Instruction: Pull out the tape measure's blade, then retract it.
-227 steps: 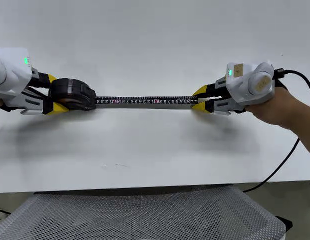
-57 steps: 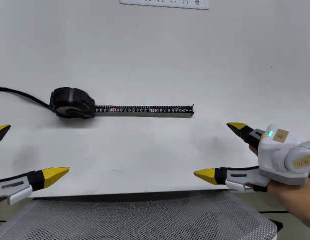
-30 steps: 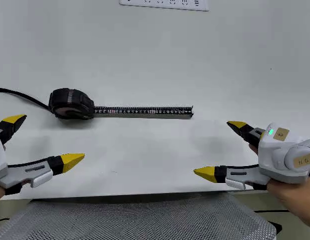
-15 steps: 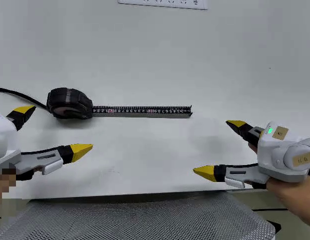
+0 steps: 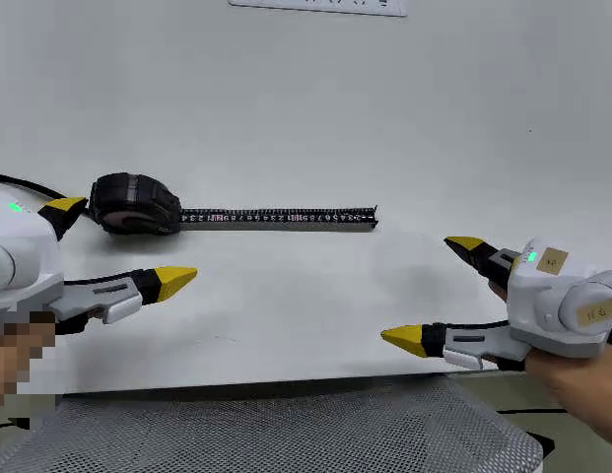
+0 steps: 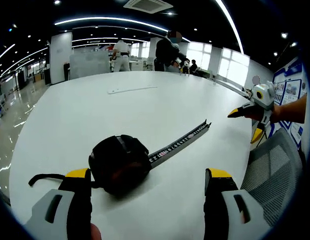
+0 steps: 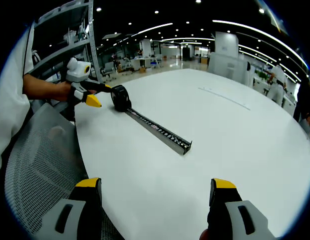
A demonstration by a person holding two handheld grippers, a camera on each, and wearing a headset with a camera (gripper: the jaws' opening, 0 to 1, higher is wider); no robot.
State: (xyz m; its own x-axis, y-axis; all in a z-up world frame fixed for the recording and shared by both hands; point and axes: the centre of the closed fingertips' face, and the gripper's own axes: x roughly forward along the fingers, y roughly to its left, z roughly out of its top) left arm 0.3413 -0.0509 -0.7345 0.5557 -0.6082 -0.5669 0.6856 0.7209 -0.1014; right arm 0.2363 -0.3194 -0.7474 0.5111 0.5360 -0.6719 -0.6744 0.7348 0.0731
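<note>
Found the left gripper (image 5: 128, 241) spread wide and gripping nothing, upper yellow tip just beside the black tape measure (image 5: 135, 204), lower tip out over the bare white table (image 5: 286, 118). Saw in the left gripper view the tape measure lying between and just ahead of the two jaws, touching neither. Found the right gripper (image 5: 431, 290) equally spread and empty, near the table's front edge, pointed leftward and well apart from the blade (image 5: 278, 214). Saw the tape measure resting at the table's left, blade drawn out flat along the surface toward the right, hooked end lying free, a black cord (image 5: 20, 182) trailing off to the left. Noted grey mesh (image 5: 286, 424) below the table's front edge. Marked a change from several seconds before, when one gripper had clamped the tape measure and the other the blade's end: both let go since, blade left out at much the same length. Marked also the left gripper brought up and in toward the tape measure over the last two seconds, the right hardly shifted. Noted a hand (image 5: 572, 379) wrapped behind the right gripper's white body, forearm running off toward the lower right.
</note>
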